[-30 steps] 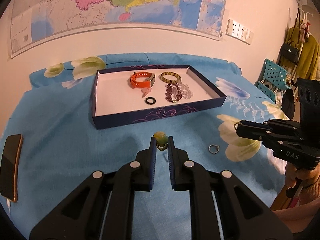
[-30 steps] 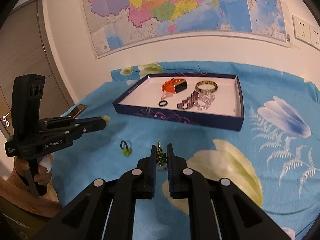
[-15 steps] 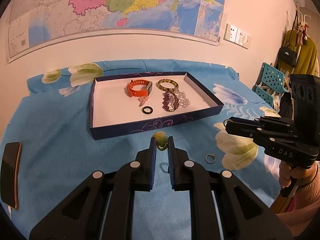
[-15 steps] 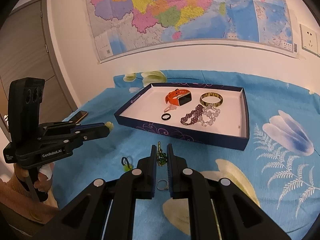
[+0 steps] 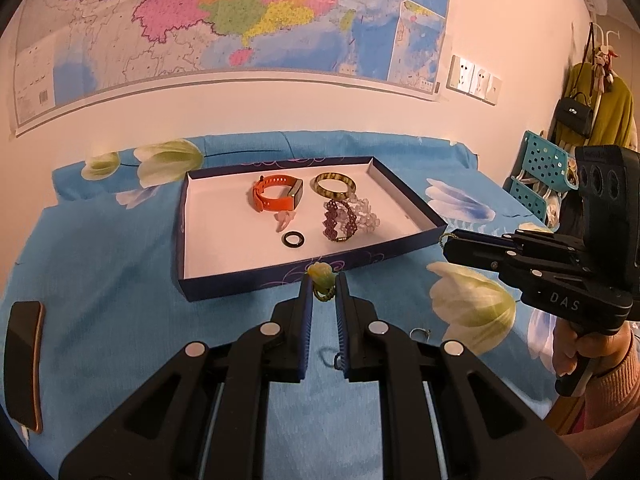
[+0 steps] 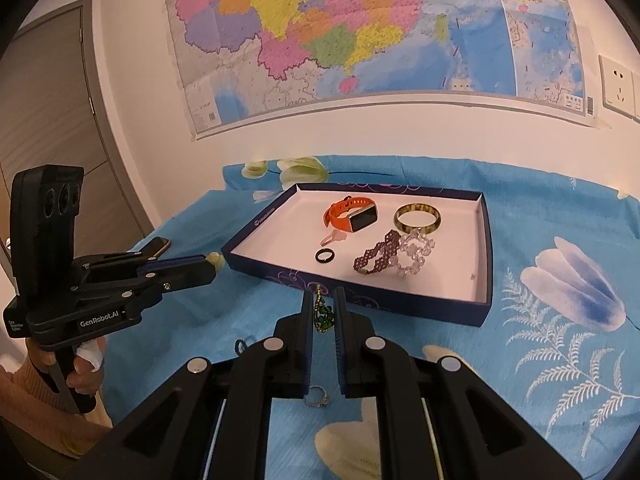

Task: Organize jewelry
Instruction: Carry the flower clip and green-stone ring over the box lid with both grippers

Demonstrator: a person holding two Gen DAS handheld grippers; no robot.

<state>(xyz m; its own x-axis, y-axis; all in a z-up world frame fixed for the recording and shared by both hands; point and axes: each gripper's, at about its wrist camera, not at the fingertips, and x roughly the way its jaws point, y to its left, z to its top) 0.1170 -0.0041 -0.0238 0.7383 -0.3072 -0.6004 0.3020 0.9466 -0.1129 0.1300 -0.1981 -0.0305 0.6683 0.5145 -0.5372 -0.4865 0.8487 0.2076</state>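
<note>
My left gripper (image 5: 324, 286) is shut on a pale green stone ring (image 5: 321, 274), held above the bedspread just before the navy tray (image 5: 240, 285). My right gripper (image 6: 322, 300) is shut on a green beaded pendant (image 6: 322, 314), near the tray's front wall (image 6: 400, 300). In the white-lined tray lie an orange watch (image 6: 352, 216), an amber bangle (image 6: 417, 218), a purple bead bracelet (image 6: 376, 258), a clear bead bracelet (image 6: 416, 254), a black ring (image 6: 324, 255) and a pink clip (image 6: 336, 236). A silver ring (image 6: 318, 398) lies loose under my right fingers.
A blue flowered bedspread (image 5: 100, 260) covers the surface. A small dark loop (image 6: 240, 345) rests on it left of my right gripper. A phone (image 5: 22, 364) lies at the left edge. A teal crate (image 5: 536, 176) and hanging bags stand at the right, with the map wall behind.
My right gripper has risen and come toward the tray with the pendant, so the silver ring now shows beneath it. The left gripper has hardly moved and keeps its ring.
</note>
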